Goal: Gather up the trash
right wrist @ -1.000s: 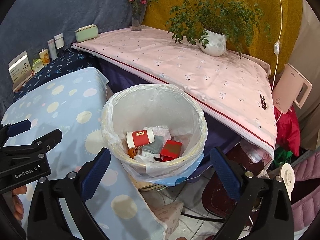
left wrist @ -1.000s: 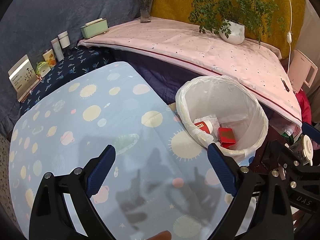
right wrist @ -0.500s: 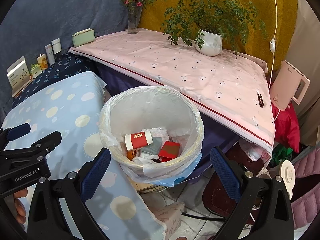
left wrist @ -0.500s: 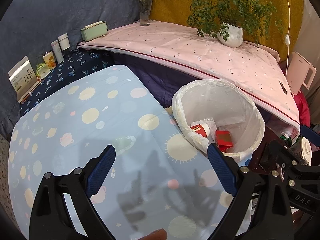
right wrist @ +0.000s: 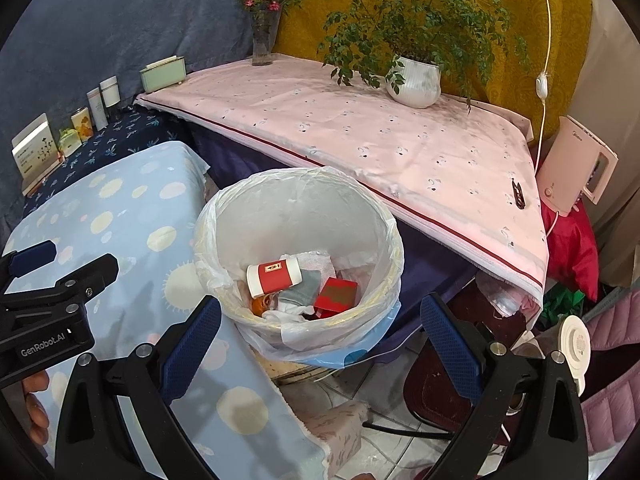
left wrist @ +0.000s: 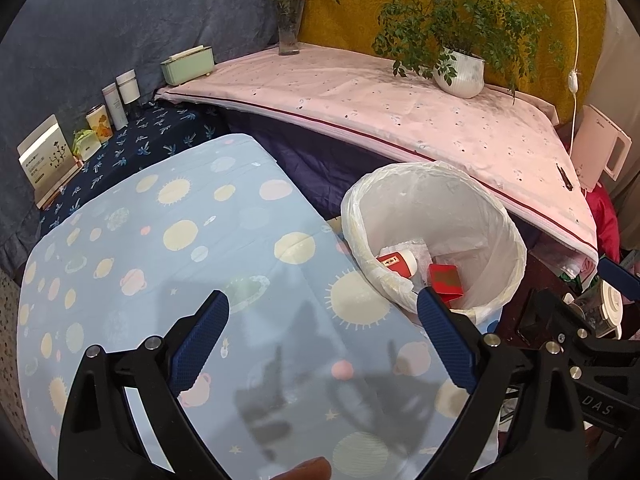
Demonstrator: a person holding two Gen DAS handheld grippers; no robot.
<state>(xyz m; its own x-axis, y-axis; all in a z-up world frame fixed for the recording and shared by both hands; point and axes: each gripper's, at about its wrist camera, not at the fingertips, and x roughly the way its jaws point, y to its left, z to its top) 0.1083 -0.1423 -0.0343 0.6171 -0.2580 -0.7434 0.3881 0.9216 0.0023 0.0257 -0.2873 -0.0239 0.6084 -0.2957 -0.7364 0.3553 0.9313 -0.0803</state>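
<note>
Both grippers, left point(left wrist: 320, 334) and right point(right wrist: 320, 336), hang with jaws wide apart, empty. The trash sits inside the bin point(right wrist: 298, 196); a careless nudge could tip it off its perch.

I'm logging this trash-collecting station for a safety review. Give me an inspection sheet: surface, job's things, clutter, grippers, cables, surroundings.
Surface: blue planet-print tablecloth, no loose trash seen on it.
Job's things: lined trash bin beside the table holds a red-and-white cylinder, a red box and crumpled tissue.
Clutter: nothing seen.
Grippers: left gripper open, empty; right gripper open, empty.
Cables: white cord with inline switch hangs at right.
Surroundings: potted plant, flower vase, pink kettle.
</note>
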